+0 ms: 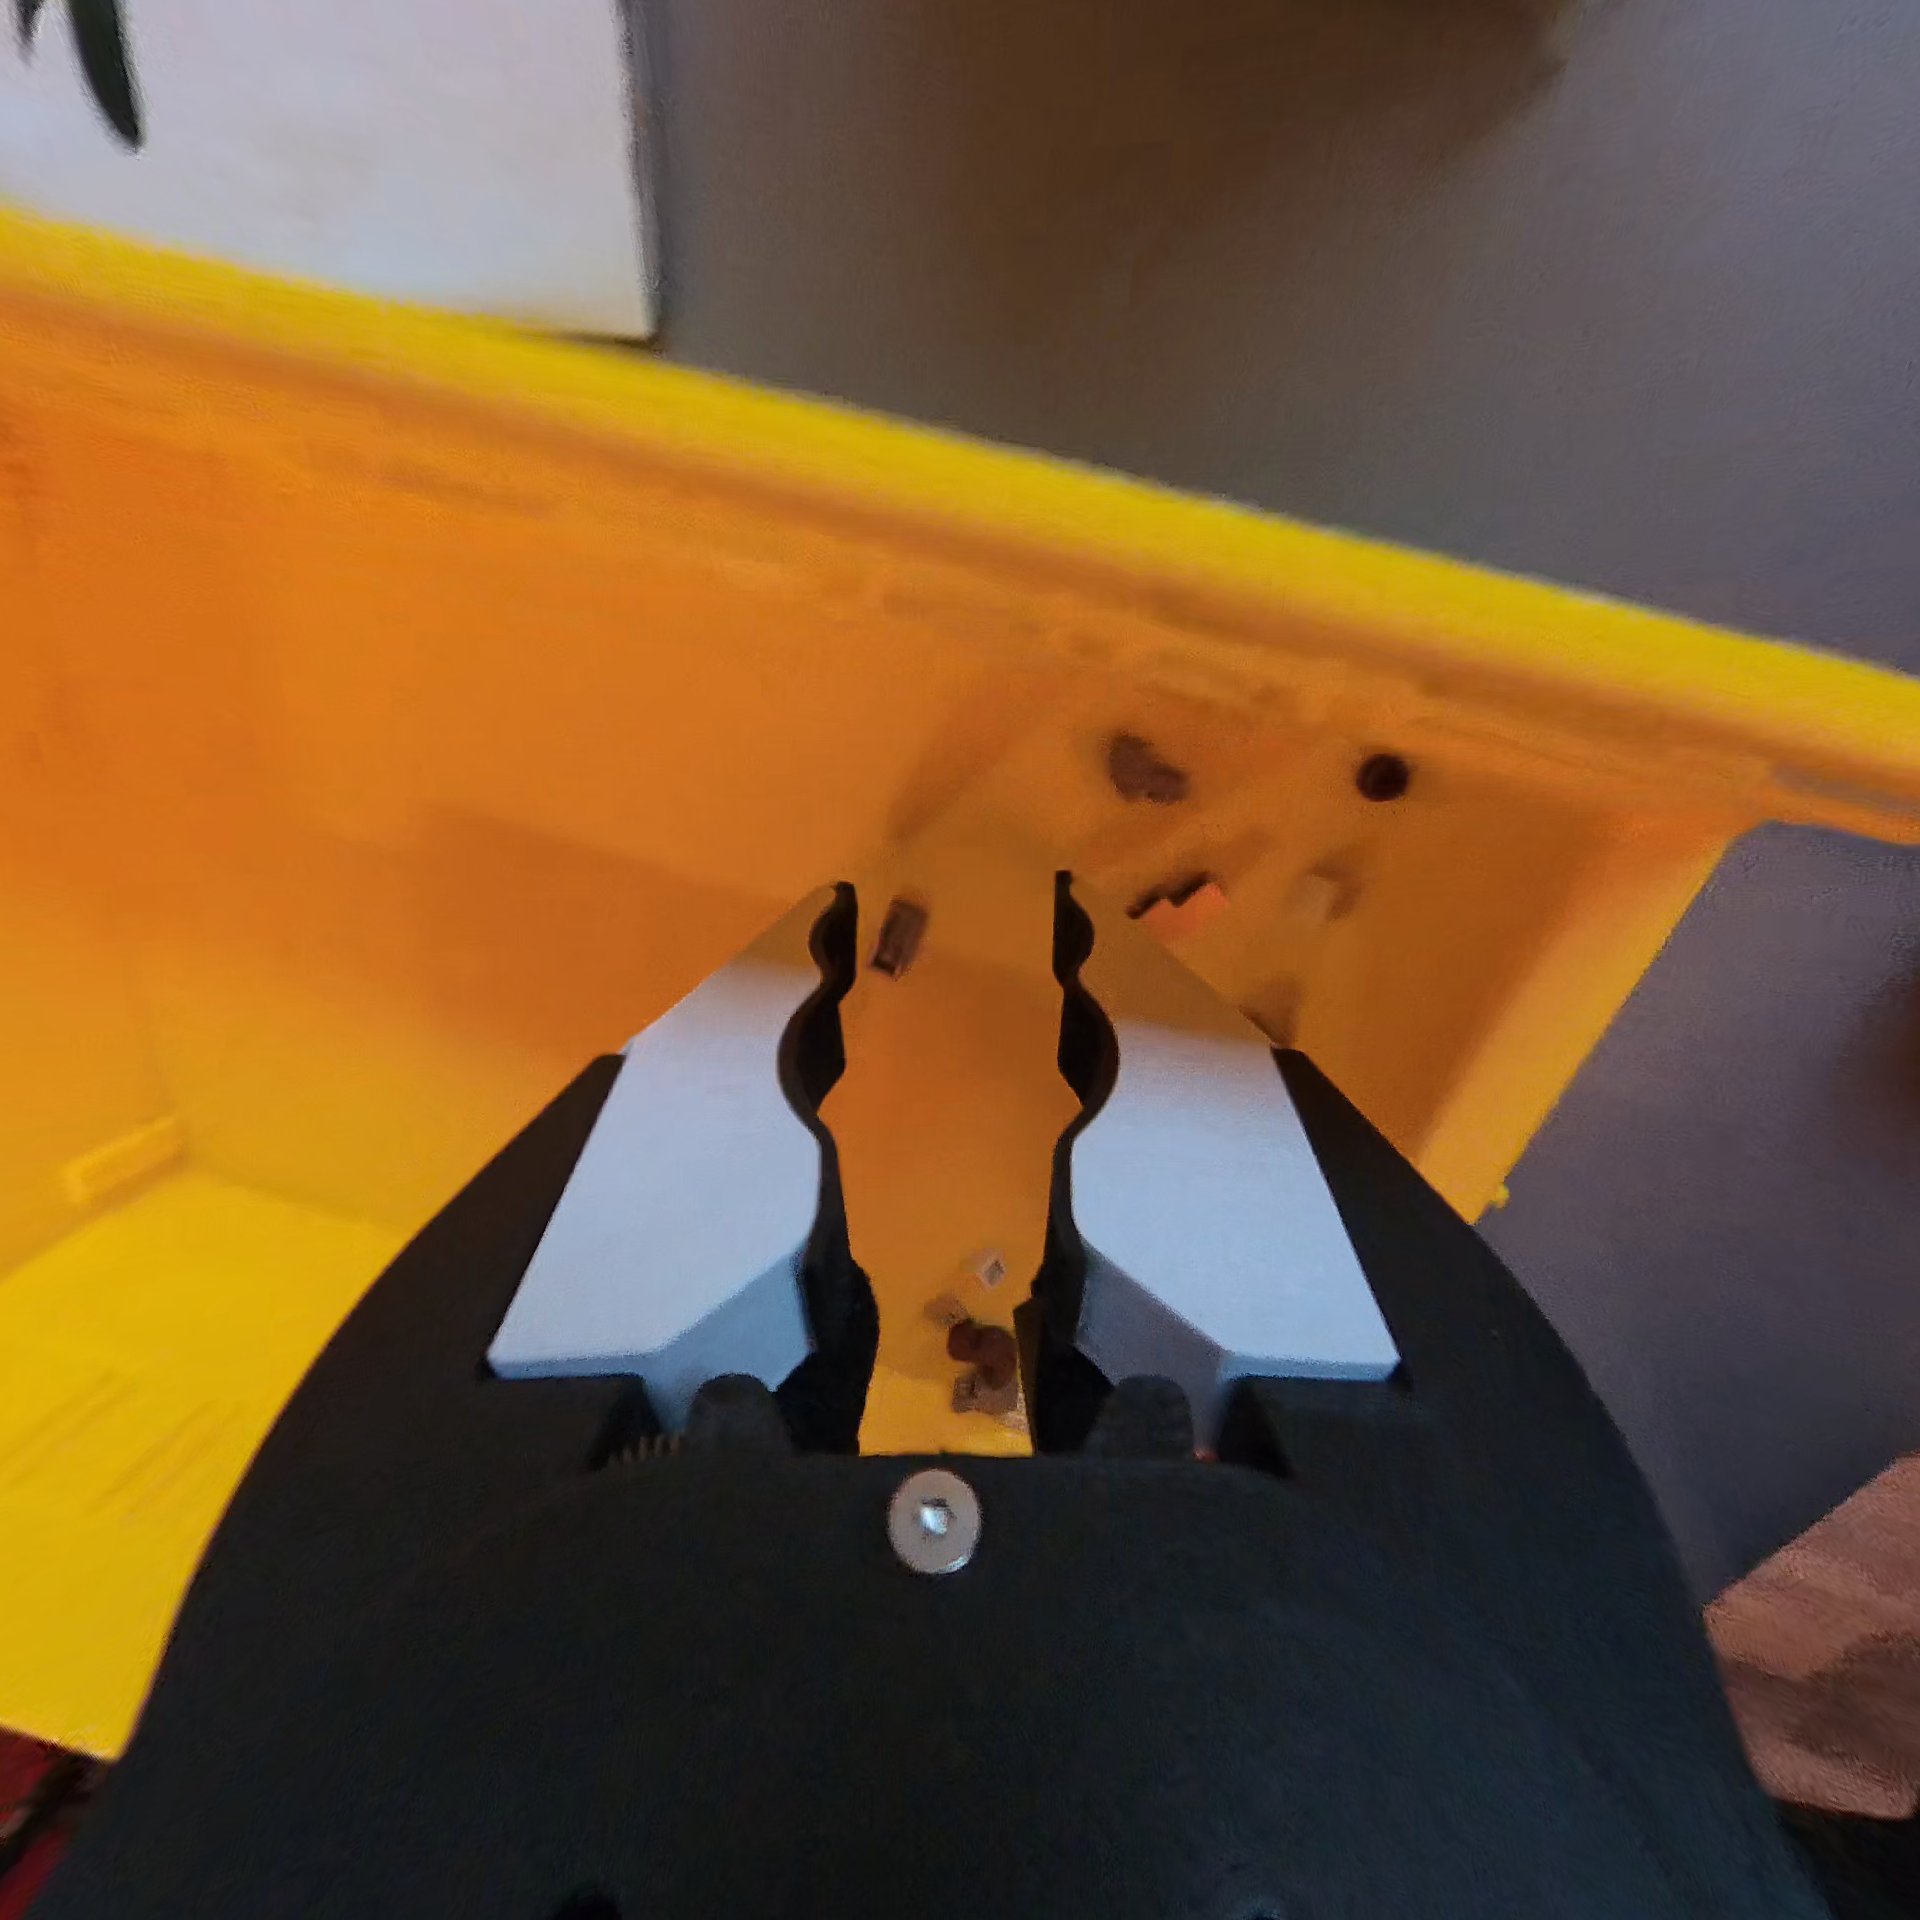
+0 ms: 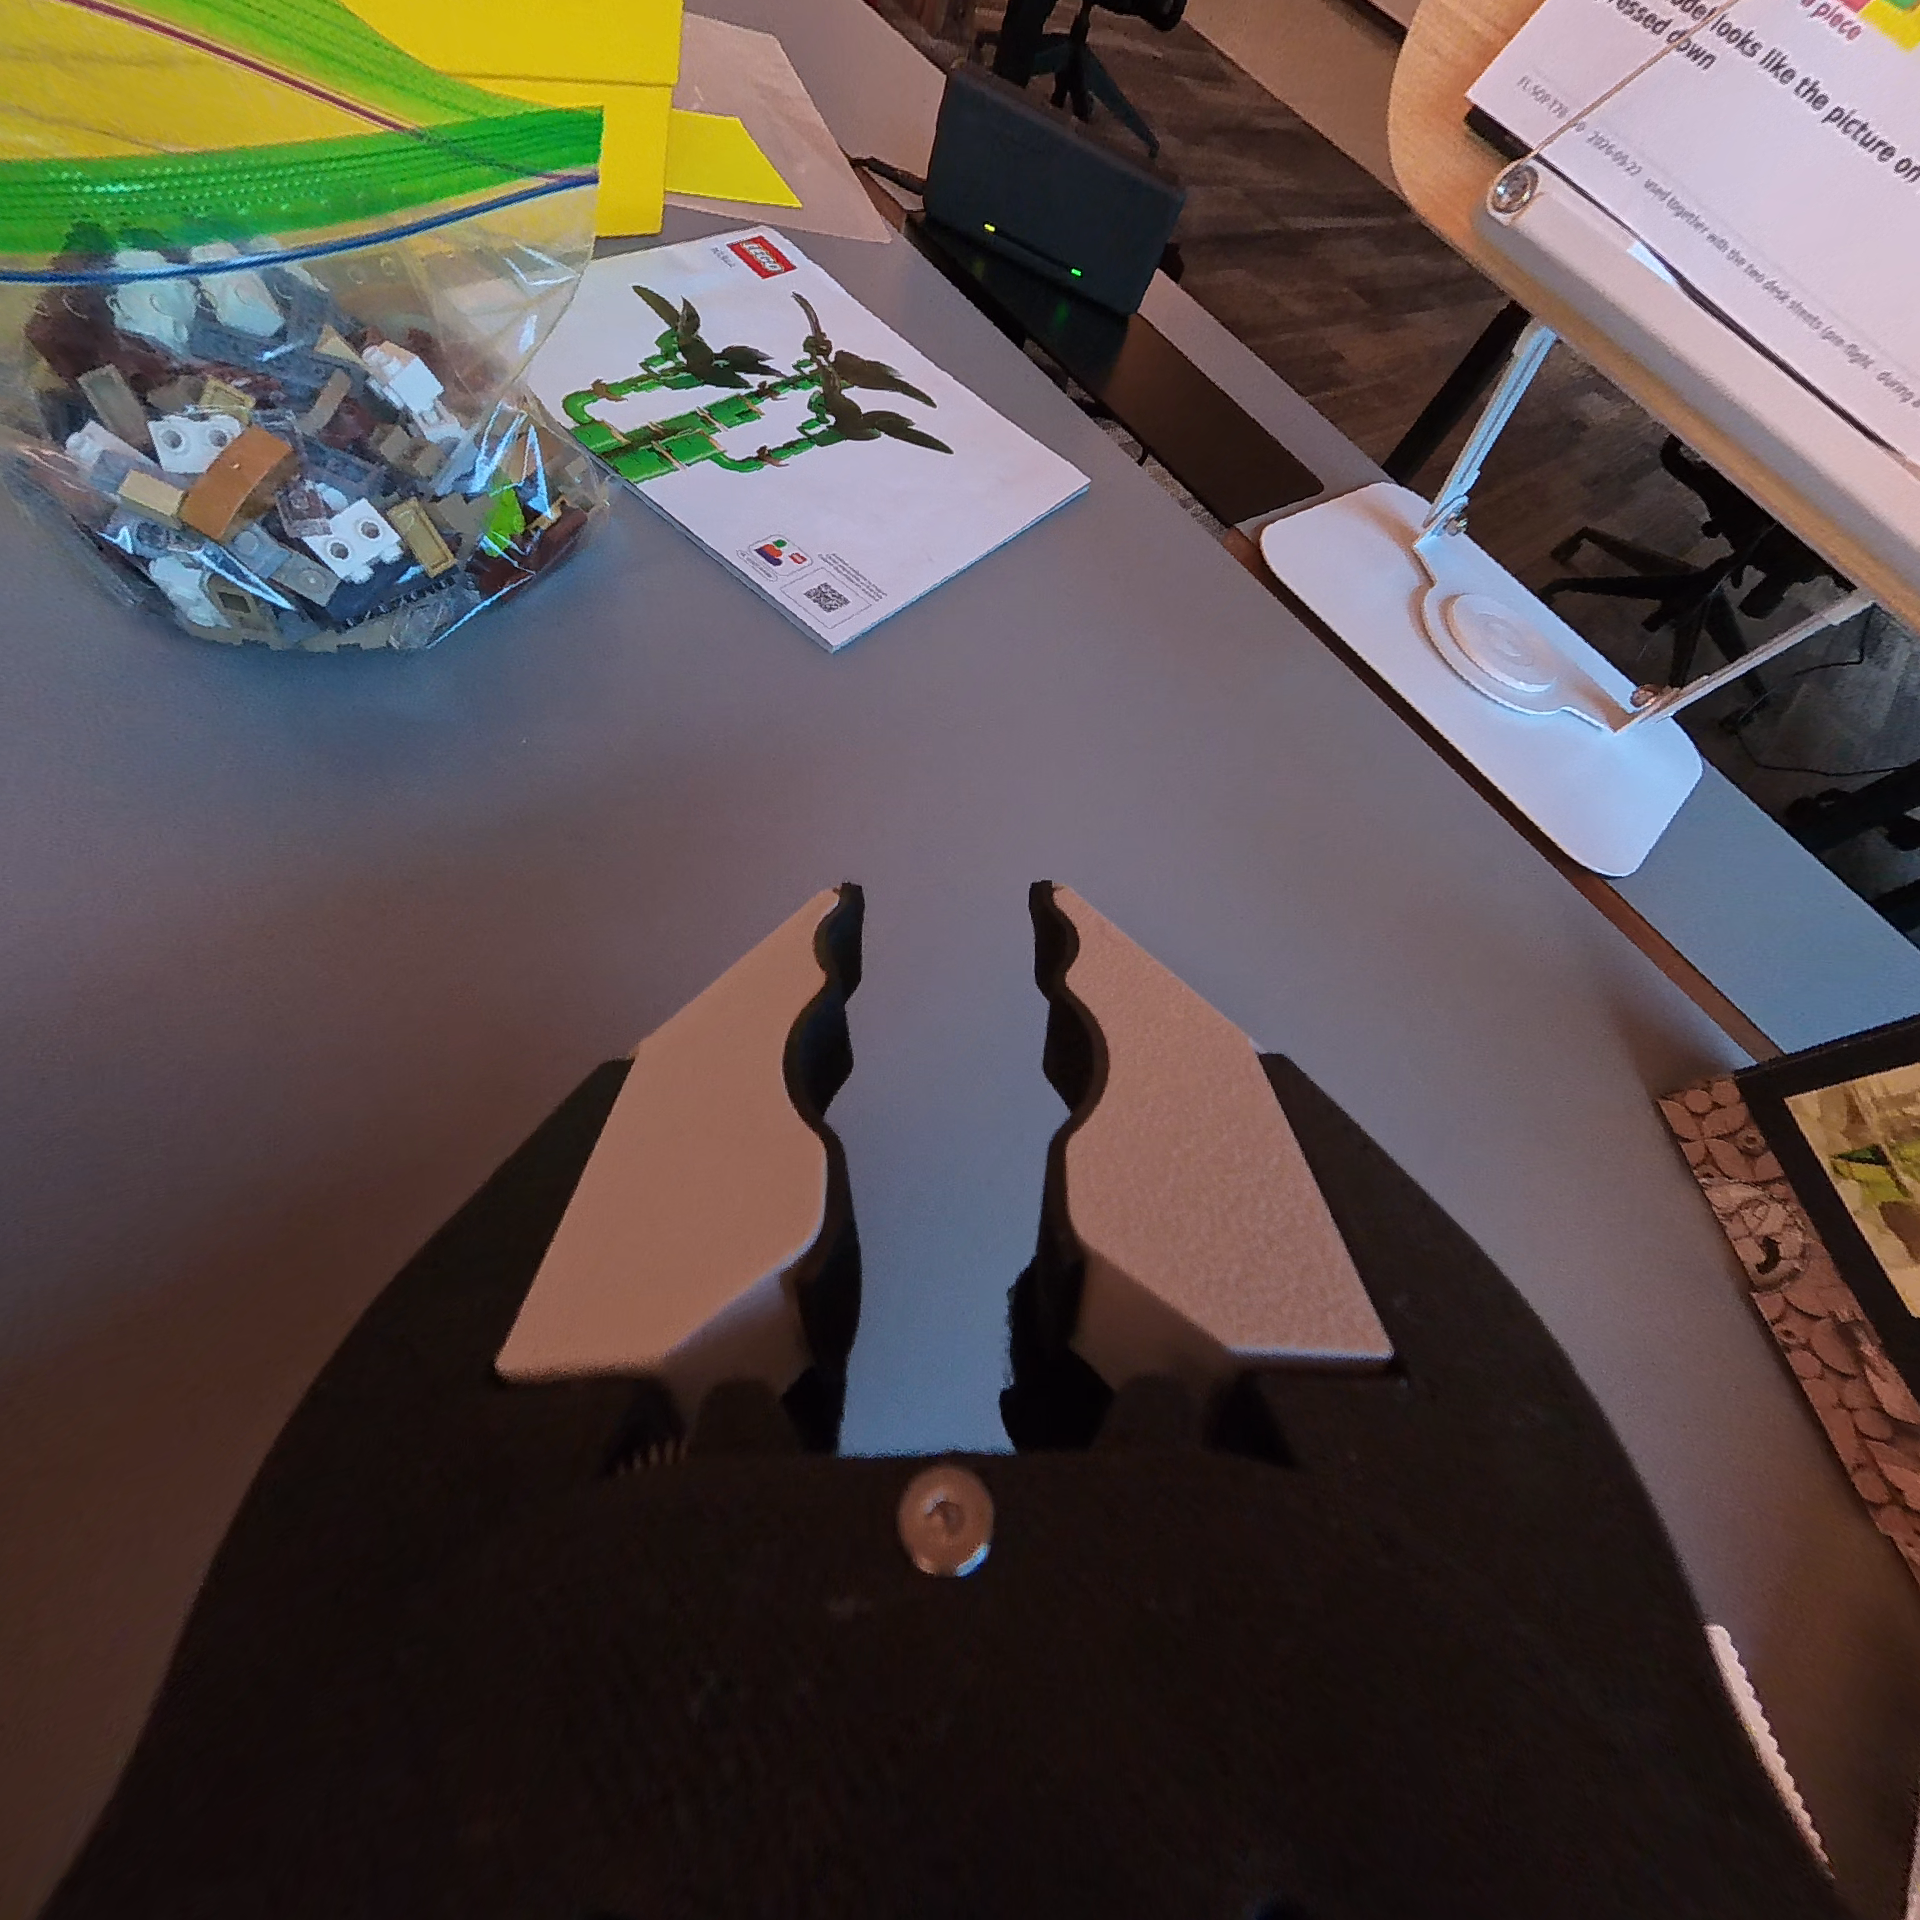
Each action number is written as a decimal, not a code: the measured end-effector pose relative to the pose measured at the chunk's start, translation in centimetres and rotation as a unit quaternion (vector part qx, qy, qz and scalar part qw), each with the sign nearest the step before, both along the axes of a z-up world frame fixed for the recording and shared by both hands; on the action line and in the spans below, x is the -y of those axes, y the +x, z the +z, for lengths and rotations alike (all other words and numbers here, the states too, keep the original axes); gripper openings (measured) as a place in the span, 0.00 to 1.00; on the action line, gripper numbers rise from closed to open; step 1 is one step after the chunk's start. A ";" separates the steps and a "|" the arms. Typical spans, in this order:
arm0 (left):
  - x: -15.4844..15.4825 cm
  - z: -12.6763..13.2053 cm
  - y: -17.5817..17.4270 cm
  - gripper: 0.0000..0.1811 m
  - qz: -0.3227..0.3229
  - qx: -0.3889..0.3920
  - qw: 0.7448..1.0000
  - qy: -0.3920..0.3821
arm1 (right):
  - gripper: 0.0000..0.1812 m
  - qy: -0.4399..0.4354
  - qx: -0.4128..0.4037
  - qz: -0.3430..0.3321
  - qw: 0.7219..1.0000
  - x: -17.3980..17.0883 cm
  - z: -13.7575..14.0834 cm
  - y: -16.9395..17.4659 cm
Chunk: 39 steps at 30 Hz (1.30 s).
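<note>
My left gripper (image 1: 954,883), black w/ pale-grey finger blocks, jaws apart & empty, is poked into a tilted yellow cardboard box (image 1: 416,727); picture's blurry here. Between my fingers, low down, a few small loose bricks (image 1: 977,1340), brown & pale, lie on the box floor; farther in, more small bits (image 1: 1143,769) sit near the back corner, too smeared to ID. Beyond the box rim, grey wall. My right gripper (image 2: 945,888), same build, jaws apart, nothing in them, hovers over the flat grey tabletop (image 2: 935,748). Farther on, left: a clear zip bag w/ green seal (image 2: 281,416), full of mixed small bricks, resting on the table. Just right of it, a white instruction booklet w/ green plant picture (image 2: 810,436). Off right, a white stand base (image 2: 1486,665); beyond that, a dark box w/ green lights (image 2: 1049,187).
</note>
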State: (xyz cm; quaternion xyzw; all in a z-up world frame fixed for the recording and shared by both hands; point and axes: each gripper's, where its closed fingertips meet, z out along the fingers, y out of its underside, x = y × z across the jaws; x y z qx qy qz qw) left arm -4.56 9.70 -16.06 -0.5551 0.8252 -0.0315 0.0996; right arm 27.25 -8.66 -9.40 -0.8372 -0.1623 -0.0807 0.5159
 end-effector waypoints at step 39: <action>12.4 12.0 15.9 0.24 0.151 0.206 0.934 -0.249 | 0.18 0.022 0.010 0.022 0.999 0.6 1.7 -1.2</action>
